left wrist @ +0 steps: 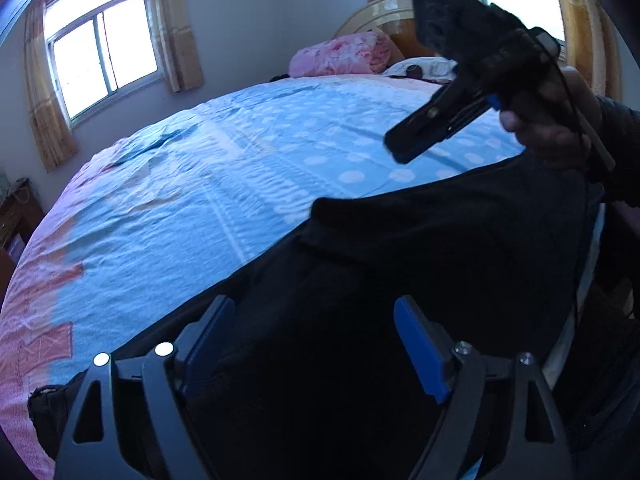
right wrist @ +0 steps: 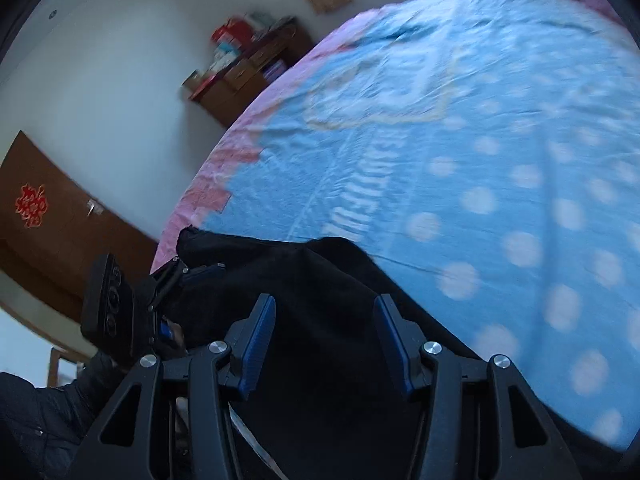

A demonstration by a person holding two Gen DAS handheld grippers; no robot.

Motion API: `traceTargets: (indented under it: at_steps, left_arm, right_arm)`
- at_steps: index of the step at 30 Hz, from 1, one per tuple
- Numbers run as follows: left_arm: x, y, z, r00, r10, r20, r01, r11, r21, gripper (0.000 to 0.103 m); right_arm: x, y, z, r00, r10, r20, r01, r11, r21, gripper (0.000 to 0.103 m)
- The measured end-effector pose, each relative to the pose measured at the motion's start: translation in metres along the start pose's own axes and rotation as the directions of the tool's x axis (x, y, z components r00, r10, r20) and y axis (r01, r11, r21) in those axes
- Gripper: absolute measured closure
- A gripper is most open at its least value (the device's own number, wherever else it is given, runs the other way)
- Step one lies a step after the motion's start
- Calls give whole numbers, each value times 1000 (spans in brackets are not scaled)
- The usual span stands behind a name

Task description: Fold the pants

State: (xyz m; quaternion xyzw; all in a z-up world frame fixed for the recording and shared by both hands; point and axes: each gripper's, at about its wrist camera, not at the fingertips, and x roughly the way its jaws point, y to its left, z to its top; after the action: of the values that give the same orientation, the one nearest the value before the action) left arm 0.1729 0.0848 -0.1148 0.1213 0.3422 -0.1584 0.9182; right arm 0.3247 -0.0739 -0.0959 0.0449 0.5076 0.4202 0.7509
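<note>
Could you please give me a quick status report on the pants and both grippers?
Left gripper open, right gripper open, nothing held. Black pants lying on the blue bedsheet at the near edge. Nothing in the way.

The soft fabric pants are plain black. The cotton bed sheet is light blue with white polka dots and a pink border. The rolled quilt is pink floral. The window curtains are beige. The wooden door is brown with a red ornament.
</note>
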Motion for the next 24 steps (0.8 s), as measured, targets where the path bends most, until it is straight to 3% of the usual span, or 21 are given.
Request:
traceTargets:
  at_steps: [2, 5, 6, 8, 13, 17, 19, 20, 22, 23, 24]
  left_arm:
    - [4, 16, -4, 1000, 4, -4, -4, 999, -52, 17]
    - [9, 37, -10, 1000, 25, -8, -26, 992, -123, 16]
    - [11, 43, -12, 1000, 23, -11, -24, 989, -145, 16]
    - [11, 52, -16, 1000, -4, -1, 4, 981, -194, 16]
    - [12, 56, -17, 1000, -2, 7, 4, 977, -215, 15]
    - [19, 52, -20, 1000, 13, -7, -14, 981, -195, 14]
    - [18, 49, -18, 1000, 27, -10, -29, 982, -184, 14]
    - [15, 47, -18, 999, 31, -9, -32, 984, -177, 14]
    - [7, 38, -14, 1000, 26, -3, -26, 987, -158, 14]
    - [2, 33, -12, 1000, 18, 7, -16, 989, -146, 14]
    - [-2, 26, -10, 1000, 9, 17, -7, 991, -133, 13]
  right_arm:
    - [30, -3, 12, 998, 10, -61, -8, 1000, 18, 50]
    - [66, -7, 20, 984, 111, -136, -101, 992, 76, 52]
    - [76, -7, 21, 978, 130, -164, -117, 989, 85, 68]
    - [84, -2, 23, 982, 66, -175, -57, 997, 61, 96]
    - [80, 10, 45, 996, 3, -86, 0, 1000, 24, 100]
    - [95, -3, 42, 991, -82, -101, 82, 997, -4, 100]
    - [93, -11, 37, 995, -54, -83, 54, 999, -5, 99]
    - [89, -13, 36, 996, -39, -75, 39, 999, 1, 95]
    - [71, -16, 30, 996, -61, -63, 64, 997, 38, 68]
    - [59, -16, 26, 995, -82, -48, 85, 995, 50, 47]
    - [42, -17, 19, 994, -107, -19, 108, 992, 57, 44]
